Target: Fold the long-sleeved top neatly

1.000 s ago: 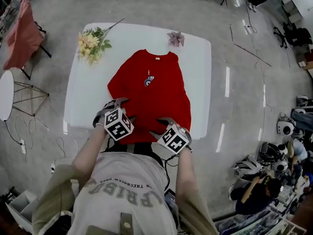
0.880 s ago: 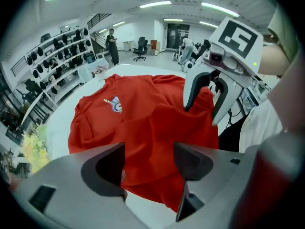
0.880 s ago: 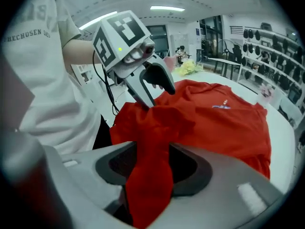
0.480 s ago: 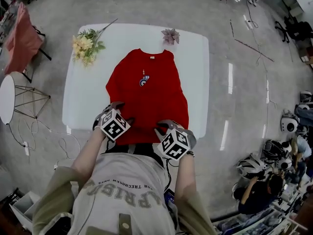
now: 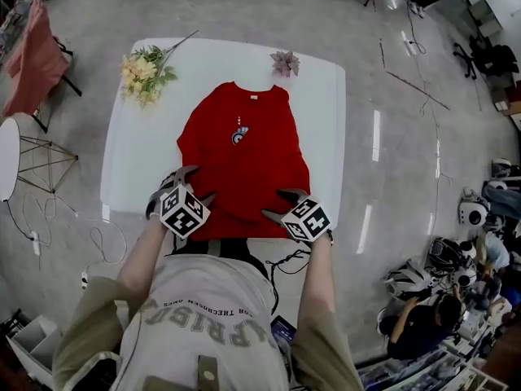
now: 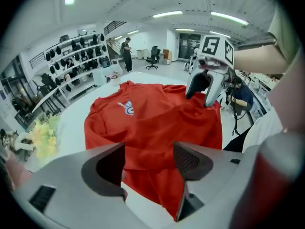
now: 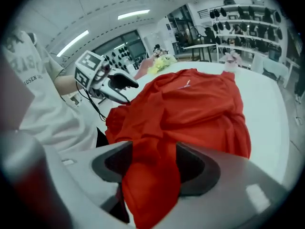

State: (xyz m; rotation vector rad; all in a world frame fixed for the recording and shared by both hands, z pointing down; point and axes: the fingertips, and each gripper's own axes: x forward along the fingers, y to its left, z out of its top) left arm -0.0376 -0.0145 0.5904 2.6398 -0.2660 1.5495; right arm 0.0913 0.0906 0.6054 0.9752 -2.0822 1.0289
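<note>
Both agape: left gripper [image 5: 195, 184] empty, right gripper [image 5: 279, 204] just parted round hem of red top [image 5: 248, 169]; emblem [image 5: 238, 135] unreadable.

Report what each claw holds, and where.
Nothing held. Left claw open; right claw has just been opening, the red top's hem bunched loose between its jaws.

Grippers: 2, namely left gripper [image 5: 202, 182] and right gripper [image 5: 274, 203].
Red long-sleeved top [image 5: 244, 157]: 1, under and ahead of both.
White table [image 5: 326, 112]: 1, beneath both.
Yellow flower bunch [image 5: 145, 73]: 1, well ahead of the left gripper, to its left.
Pink flower [image 5: 284, 62]: 1, well ahead of the right gripper.
</note>
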